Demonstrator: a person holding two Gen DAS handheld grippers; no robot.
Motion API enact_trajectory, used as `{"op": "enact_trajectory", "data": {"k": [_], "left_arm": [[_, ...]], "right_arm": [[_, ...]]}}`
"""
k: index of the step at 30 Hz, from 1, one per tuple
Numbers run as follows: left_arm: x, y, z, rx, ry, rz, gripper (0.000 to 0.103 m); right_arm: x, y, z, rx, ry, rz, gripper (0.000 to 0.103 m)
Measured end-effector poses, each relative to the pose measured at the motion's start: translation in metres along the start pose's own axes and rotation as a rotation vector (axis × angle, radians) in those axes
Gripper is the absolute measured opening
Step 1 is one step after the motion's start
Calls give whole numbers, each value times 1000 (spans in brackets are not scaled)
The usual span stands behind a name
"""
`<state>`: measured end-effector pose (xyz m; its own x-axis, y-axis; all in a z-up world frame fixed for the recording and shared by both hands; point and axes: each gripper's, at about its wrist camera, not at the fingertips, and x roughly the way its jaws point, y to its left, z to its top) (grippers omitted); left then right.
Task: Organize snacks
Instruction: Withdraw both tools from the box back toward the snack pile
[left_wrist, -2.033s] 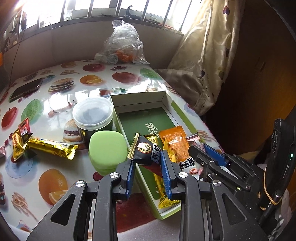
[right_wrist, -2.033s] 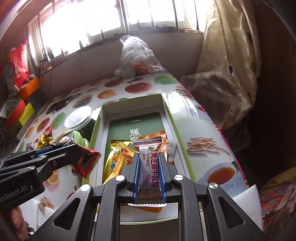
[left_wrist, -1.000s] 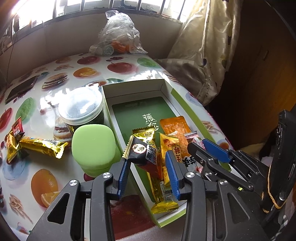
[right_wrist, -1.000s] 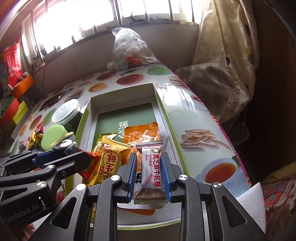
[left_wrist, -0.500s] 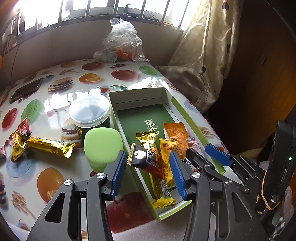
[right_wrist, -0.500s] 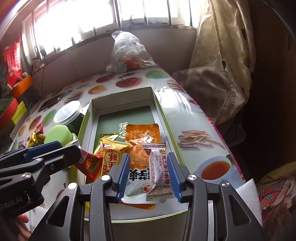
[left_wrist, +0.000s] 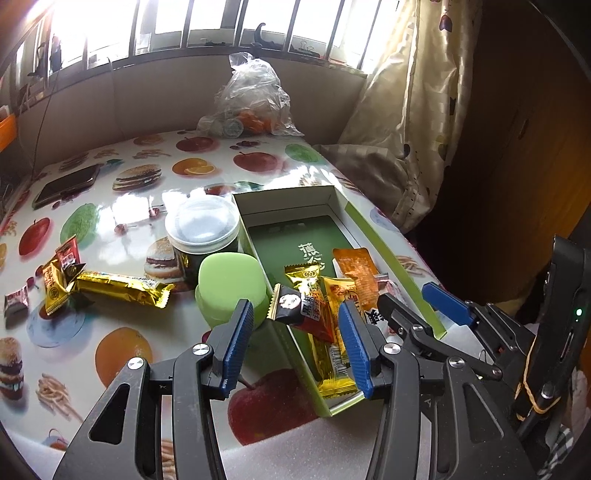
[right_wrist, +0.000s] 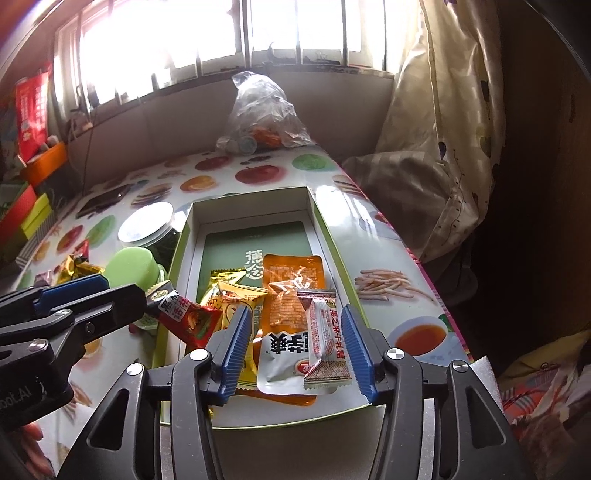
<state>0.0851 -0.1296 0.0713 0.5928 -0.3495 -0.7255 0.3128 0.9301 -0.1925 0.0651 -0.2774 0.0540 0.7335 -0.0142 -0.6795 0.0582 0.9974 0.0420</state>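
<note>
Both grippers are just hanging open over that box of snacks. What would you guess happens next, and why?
Probably the left gripper, its jaws just opened, swings left to the long gold foil snack bar on the fruit-print tablecloth. The black-and-red packet between its jaws is free, leaning on the green-and-white cardboard box's wall, while several wrapped snacks lie outside.

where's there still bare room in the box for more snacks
The far half of the green box is bare, between its back wall and the orange packet. The near half is crowded with overlapping packets, and a red-and-black packet lies across its left wall.
</note>
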Motion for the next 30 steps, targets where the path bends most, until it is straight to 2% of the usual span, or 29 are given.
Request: {"op": "enact_trajectory", "data": {"k": [6,17,30], "left_arm": [[-11,13,-4,-10,-18,20,49],[-25,47,-15,-57,-34,73,49],[-45,125,-25,-194,-62,186,49]], "right_arm": [[-9,9,1,6,-20,18,53],[-15,43,5,-30,-40,99,54],[-8,115,18,-168,-42,230,54]]}}
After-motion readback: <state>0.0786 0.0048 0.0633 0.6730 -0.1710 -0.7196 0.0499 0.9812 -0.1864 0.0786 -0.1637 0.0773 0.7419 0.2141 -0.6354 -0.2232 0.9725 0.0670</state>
